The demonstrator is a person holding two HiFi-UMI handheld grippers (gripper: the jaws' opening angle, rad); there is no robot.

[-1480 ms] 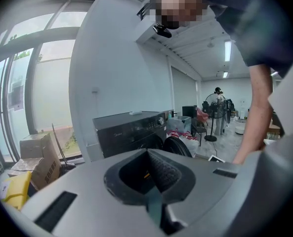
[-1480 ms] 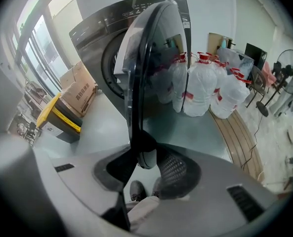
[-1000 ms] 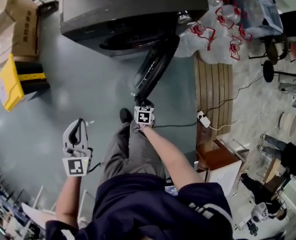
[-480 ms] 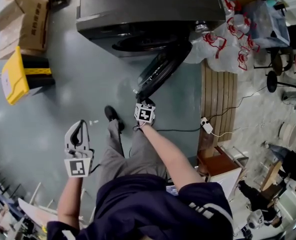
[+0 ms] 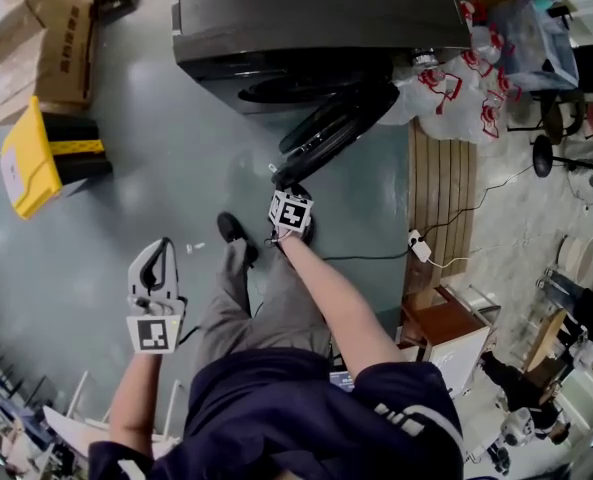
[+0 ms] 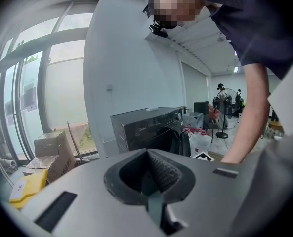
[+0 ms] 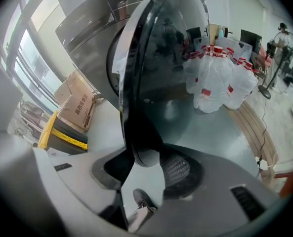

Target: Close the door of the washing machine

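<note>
Door of the washing machine stands open as we look down. It is hinged at the machine's right front corner and angles out toward us, free edge nearest. We have the right gripper right at that free edge. In the right gripper view the jaws are pinched onto the dark rim, which sits between the ribbed pads. Beyond the rim, the domed glass of the door fills most of that view.

Over on the near left, the left gripper hangs well apart from the machine, above bare grey floor. Its own view shows the jaws drawn together, tips meeting and nothing between them, pointing toward the dark machine across the room.

Left of the machine we spot cardboard boxes and, nearer to us, a yellow box. On the right, white plastic bags with red markings are heaped beside the machine, with a wooden slatted platform just near of them. A black shoe is planted on the floor, near the door's free edge and a little to its left.
</note>
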